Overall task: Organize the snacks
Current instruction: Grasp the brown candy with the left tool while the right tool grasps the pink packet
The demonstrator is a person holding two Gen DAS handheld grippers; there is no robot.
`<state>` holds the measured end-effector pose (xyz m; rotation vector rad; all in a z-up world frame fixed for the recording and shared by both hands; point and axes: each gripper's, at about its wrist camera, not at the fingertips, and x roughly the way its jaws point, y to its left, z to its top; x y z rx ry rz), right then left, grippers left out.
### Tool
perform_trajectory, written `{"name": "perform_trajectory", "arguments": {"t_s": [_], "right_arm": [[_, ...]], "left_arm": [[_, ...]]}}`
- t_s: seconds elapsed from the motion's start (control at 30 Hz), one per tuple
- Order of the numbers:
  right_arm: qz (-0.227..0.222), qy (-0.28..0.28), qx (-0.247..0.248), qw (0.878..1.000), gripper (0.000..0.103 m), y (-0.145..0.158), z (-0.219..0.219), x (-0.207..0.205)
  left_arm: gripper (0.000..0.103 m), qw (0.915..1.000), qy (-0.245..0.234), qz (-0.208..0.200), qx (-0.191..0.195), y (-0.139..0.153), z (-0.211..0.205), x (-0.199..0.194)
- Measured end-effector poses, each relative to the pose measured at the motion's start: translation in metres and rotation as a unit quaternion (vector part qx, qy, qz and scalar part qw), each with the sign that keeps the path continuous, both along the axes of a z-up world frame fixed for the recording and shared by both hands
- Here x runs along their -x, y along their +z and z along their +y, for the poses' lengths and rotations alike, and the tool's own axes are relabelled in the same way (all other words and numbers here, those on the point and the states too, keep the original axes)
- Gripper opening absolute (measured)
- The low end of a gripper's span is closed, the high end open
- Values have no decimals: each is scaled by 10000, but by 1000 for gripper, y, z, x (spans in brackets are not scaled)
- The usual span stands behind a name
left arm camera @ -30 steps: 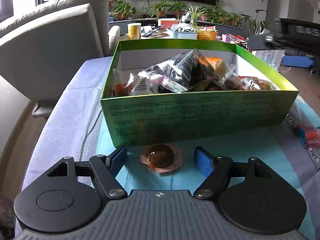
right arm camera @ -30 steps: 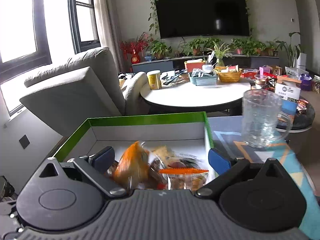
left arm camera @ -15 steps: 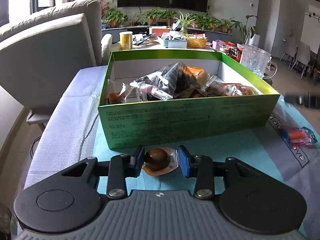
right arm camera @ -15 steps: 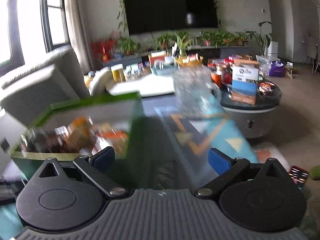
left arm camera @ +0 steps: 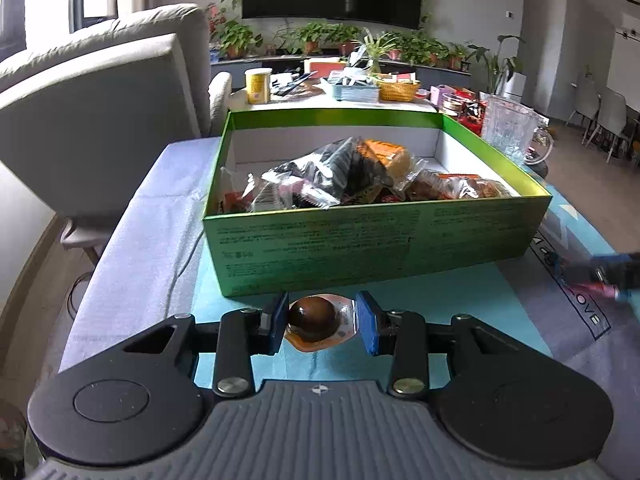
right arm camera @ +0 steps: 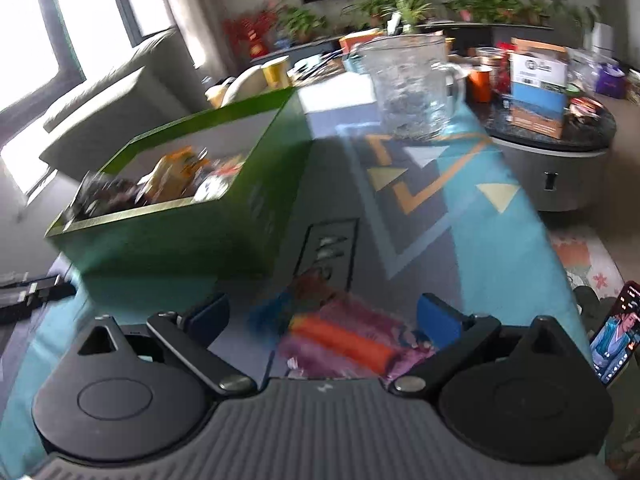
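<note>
My left gripper [left arm camera: 322, 324] is shut on a sealed packet holding a brown braised egg [left arm camera: 312, 318], just in front of the green snack box [left arm camera: 360, 248]. The box holds several wrapped snacks [left arm camera: 344, 180]. In the right wrist view, which is blurred, my right gripper [right arm camera: 322, 312] stands open low over a purple packet with an orange stick inside [right arm camera: 340, 340]. The packet lies on the patterned cloth, right of the box [right arm camera: 160, 236]. The right gripper also shows as a dark blur [left arm camera: 612, 270] at the right edge of the left wrist view.
A clear glass pitcher [right arm camera: 412, 88] stands behind the box's right corner. A grey sofa [left arm camera: 80, 100] is to the left. A cluttered round table [left arm camera: 340, 92] lies beyond. A phone [right arm camera: 612, 340] shows at the far right.
My left gripper closed on the egg packet and the box now looks slightly farther. My right gripper swung from above the box to the right and down over the purple packet.
</note>
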<state>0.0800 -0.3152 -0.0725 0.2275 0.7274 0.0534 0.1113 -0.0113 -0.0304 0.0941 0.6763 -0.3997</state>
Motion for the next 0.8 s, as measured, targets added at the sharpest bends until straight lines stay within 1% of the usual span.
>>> {"name": "perform_trajectory", "arguments": {"t_s": [0.17, 0.23, 0.3, 0.33, 0.43, 0.5, 0.57, 0.63, 0.7, 0.73, 0.77, 0.8], "right_arm": [[111, 621, 63, 9980, 100, 2, 22, 25], [72, 631, 266, 9976, 100, 1, 31, 31], [80, 395, 536, 9977, 100, -2, 36, 28], [79, 153, 626, 9979, 100, -3, 36, 24], [45, -500, 518, 9974, 100, -3, 33, 15], [94, -675, 622, 9957, 100, -4, 38, 9], [145, -733, 875, 9934, 100, -6, 46, 6], [139, -703, 1175, 9905, 96, -9, 54, 7], [68, -666, 1138, 9912, 84, -7, 54, 12], [49, -656, 1147, 9912, 80, -6, 54, 14], [31, -654, 1146, 9913, 71, -5, 53, 16], [22, -656, 1146, 9912, 65, -3, 51, 18]], "left_arm": [[34, 10000, 32, 29, 51, 1, 0, 3], [34, 10000, -18, -29, 56, 4, -1, 5], [34, 9999, -39, -70, 78, 6, -1, 6], [34, 9999, -53, -91, 90, 7, -1, 8], [34, 9999, -39, -111, 76, 8, 0, 9], [34, 9999, 0, -118, 100, 9, 2, 8], [34, 9998, 16, -141, 122, 10, 5, 9], [34, 9998, 27, -158, 125, 10, 7, 8], [34, 9998, 48, -131, 145, 10, 10, 7], [34, 9998, 57, -115, 153, 9, 11, 6], [34, 9998, 72, -107, 158, 9, 11, 6], [34, 9998, 77, -109, 164, 9, 11, 6]]}}
